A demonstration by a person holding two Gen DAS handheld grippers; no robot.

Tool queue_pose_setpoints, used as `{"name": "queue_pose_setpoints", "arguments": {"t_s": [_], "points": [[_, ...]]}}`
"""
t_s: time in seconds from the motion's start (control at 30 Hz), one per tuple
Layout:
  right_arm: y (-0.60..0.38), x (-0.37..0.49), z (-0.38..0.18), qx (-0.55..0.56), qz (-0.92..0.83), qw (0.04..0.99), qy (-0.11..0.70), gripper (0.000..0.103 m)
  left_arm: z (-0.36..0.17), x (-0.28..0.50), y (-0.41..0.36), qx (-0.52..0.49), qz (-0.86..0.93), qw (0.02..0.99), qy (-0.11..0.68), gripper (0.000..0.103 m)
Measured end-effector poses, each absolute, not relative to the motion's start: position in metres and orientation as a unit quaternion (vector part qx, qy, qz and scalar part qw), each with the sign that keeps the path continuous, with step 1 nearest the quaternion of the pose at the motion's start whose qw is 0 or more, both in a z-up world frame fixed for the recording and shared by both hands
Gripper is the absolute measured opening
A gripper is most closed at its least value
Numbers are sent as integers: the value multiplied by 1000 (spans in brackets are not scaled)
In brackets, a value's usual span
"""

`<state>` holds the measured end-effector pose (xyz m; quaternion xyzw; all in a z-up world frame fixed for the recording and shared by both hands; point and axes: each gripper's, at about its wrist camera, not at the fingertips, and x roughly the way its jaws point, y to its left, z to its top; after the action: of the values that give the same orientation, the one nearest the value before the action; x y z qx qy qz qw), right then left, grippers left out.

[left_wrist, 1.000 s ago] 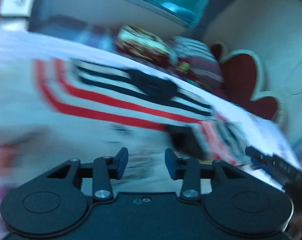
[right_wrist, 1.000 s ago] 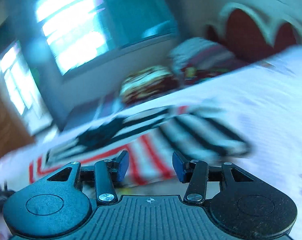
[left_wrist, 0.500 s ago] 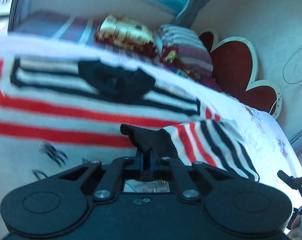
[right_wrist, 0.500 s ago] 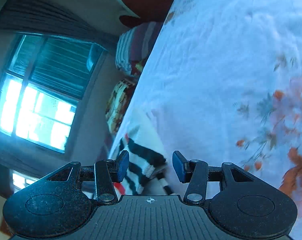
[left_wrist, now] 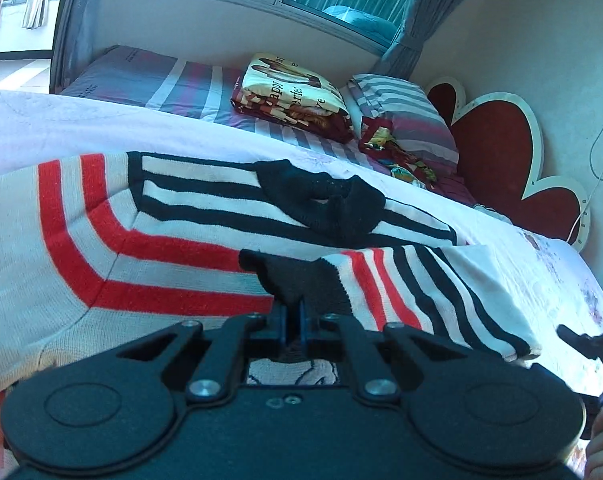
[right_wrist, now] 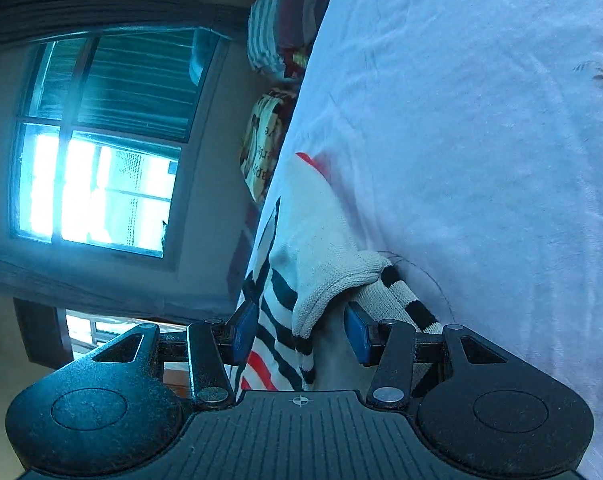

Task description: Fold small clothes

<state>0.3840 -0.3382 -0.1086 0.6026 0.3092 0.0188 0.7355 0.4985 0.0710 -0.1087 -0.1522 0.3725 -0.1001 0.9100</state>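
We see a striped sweater (left_wrist: 149, 236) lying flat on the bed (left_wrist: 561, 280). It is white with red and black stripes, and it has a black collar (left_wrist: 321, 204) at 12 o'clock from our left tool (left_wrist: 293, 316).

Our left tool is shut tight on a black cuff (left_wrist: 297, 280) of the sweater's sleeve (left_wrist: 433, 292). The sleeve is folded over and runs out toward 3 o'clock, lying on top of the sweater's body.

In the right wrist view everything looks tipped on its side. Our right tool (right_wrist: 301, 330) has its blue pads partly apart. The sweater's edge (right_wrist: 321, 280) sits in the gap between them, but we cannot see the pads pressing on it. A thin black thread (right_wrist: 429, 276) curls on the sheet just beside that edge.

The bed has lots of open room. From the right tool, the bare white sheet (right_wrist: 481, 140) spreads from 12 o'clock to 3 o'clock, with little flower prints near the far edge.

In the left wrist view, a folded blanket (left_wrist: 289, 92) and a striped pillow (left_wrist: 405, 116) lie past the sweater at 12 to 1 o'clock. A red headboard (left_wrist: 497, 156) stands at 2 o'clock by the wall. A window (right_wrist: 97, 140) is behind the bed.
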Motion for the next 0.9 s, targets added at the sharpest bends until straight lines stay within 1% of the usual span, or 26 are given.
{"name": "queue_pose_setpoints", "arguments": {"t_s": [0.2,0.23,0.27,0.3,0.47,0.57,0.73,0.83,0.9], "points": [[-348,386,-117,604,1,736,305,48,-110,499,80,-154,-98,910,372,5],[-346,388,-115,591,1,746,308,42,-110,499,81,-155,-100,909,374,5],[-343,389,-112,567,-4,760,318,7,-110,498,82,-154,-100,909,374,5],[-341,391,-108,548,-11,769,330,7,-110,498,83,-152,-100,909,374,5],[-331,382,-96,509,-5,797,326,6,-104,494,88,-165,-108,904,379,5],[-328,382,-94,496,-2,803,330,7,-102,491,85,-149,-109,907,378,5],[-324,383,-97,489,2,806,334,7,-106,495,87,-157,-101,908,375,5],[-323,386,-106,487,-4,801,348,7,-106,498,85,-142,-98,911,374,5],[-319,387,-116,478,-4,803,356,6,-113,502,82,-121,-87,908,391,5]]}}
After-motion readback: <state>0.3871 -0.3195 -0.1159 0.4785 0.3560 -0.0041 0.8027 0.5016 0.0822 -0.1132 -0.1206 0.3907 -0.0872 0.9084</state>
